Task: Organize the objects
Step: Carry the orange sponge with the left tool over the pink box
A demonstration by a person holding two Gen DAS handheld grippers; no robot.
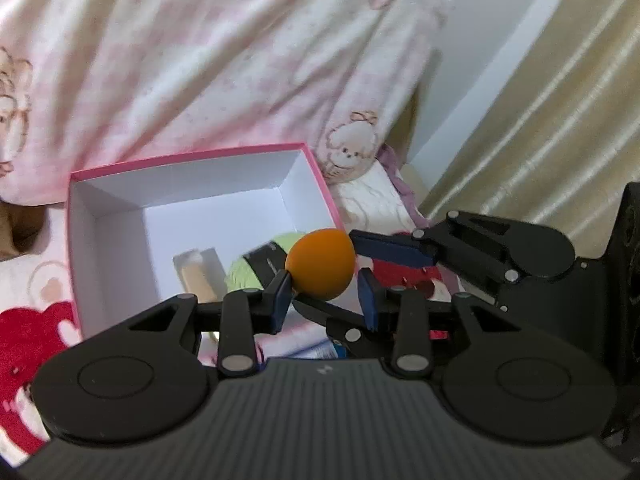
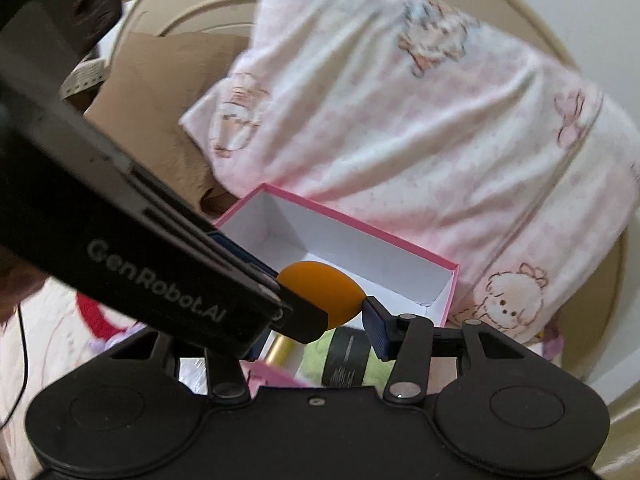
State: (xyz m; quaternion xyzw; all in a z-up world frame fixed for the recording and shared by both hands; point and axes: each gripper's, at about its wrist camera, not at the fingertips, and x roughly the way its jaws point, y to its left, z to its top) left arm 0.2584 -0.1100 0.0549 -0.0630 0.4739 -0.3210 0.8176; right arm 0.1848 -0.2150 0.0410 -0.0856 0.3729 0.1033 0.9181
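Left claw point(image 1: 324, 296) and right claw point(image 2: 322, 308) are together clenching the orange egg point(image 1: 320, 264) above the pink box point(image 1: 188, 160), apparently delivering it; next calls for lowering beside the green bundle point(image 1: 244, 272) and releasing.

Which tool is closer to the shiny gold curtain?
Right. The right tool sits between the curtain and the left tool; both clasp the orange egg.
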